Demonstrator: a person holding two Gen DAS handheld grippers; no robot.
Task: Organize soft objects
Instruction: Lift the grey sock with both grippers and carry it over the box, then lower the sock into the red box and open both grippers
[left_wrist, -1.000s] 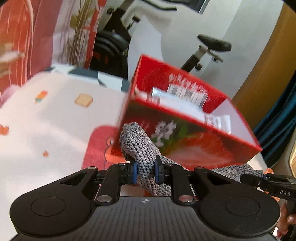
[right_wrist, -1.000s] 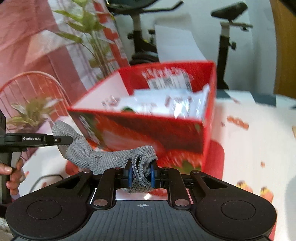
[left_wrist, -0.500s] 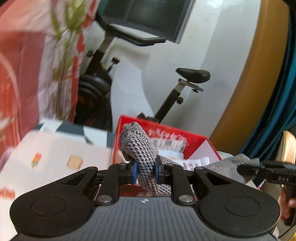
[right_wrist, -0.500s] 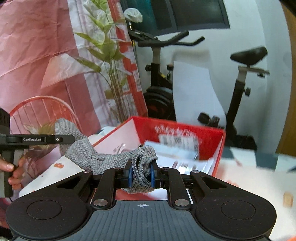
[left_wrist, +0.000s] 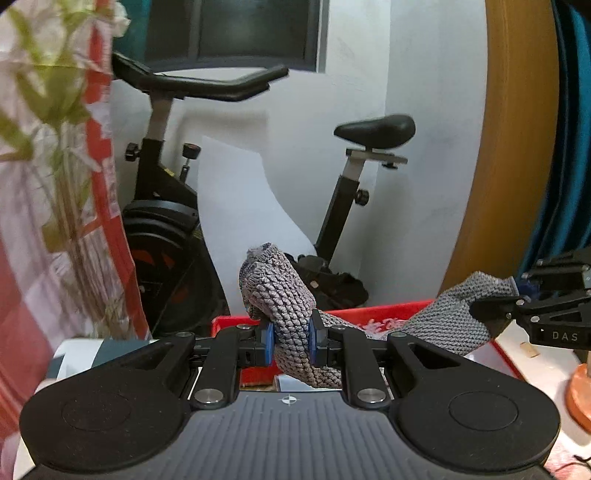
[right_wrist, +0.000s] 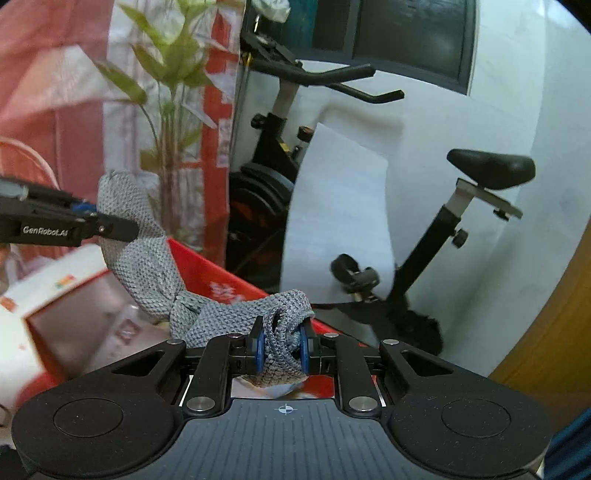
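A grey knitted cloth (left_wrist: 291, 306) hangs stretched between both grippers, above a red cardboard box (left_wrist: 391, 312). My left gripper (left_wrist: 291, 341) is shut on one end of the cloth. My right gripper (right_wrist: 280, 345) is shut on the other end (right_wrist: 280, 314). In the right wrist view the cloth (right_wrist: 147, 254) runs left to the left gripper (right_wrist: 85, 221), over the red box (right_wrist: 207, 273). In the left wrist view the right gripper (left_wrist: 517, 299) shows at the right, pinching the cloth's far end (left_wrist: 458, 317).
An exercise bike (left_wrist: 343, 206) and a white board (left_wrist: 243, 221) stand behind the box against the white wall. A green plant (right_wrist: 170, 85) and a red patterned curtain (right_wrist: 48, 92) are at the left. A wooden panel (left_wrist: 509, 155) is at the right.
Both grippers have risen with the cloth and tilted up. The red box has dropped from the middle of both views to the lower edge, and the bike and wall now fill the views.
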